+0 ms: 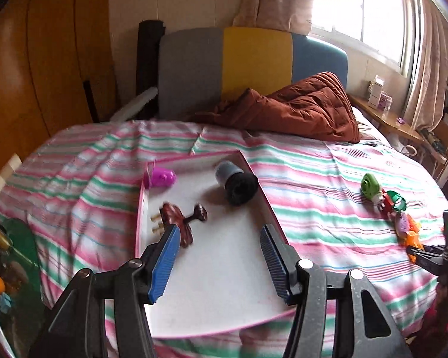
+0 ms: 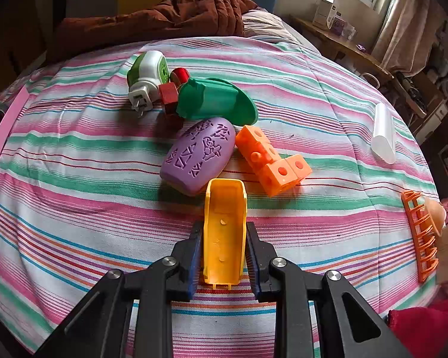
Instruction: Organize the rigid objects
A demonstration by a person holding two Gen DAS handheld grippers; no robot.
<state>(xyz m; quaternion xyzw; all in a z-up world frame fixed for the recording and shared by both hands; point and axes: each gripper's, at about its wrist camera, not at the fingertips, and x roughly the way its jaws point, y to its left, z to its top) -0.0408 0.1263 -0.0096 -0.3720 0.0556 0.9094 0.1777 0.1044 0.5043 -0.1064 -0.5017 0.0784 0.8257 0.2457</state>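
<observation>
My left gripper (image 1: 219, 238) is open and empty, hovering over the white tray with a pink rim (image 1: 224, 283) on the striped bed. In the tray lie a dark red toy plane (image 1: 179, 219), a pink toy (image 1: 162, 177) and a black-grey cylinder (image 1: 236, 183). My right gripper (image 2: 224, 232) is shut on a yellow plastic scoop-like piece (image 2: 224, 232). Ahead of it lie a purple oval piece (image 2: 198, 156), orange linked cubes (image 2: 271, 161), a green hat-shaped toy (image 2: 215, 101), red blocks (image 2: 170, 92) and a green-white plug (image 2: 146, 77).
A brown quilt (image 1: 298, 110) lies at the head of the bed. A white translucent tube (image 2: 383, 134) and an orange rack (image 2: 421, 235) lie to the right. A wooden side table (image 2: 343, 44) stands by the window. The right gripper shows at the left wrist view's right edge (image 1: 433, 253).
</observation>
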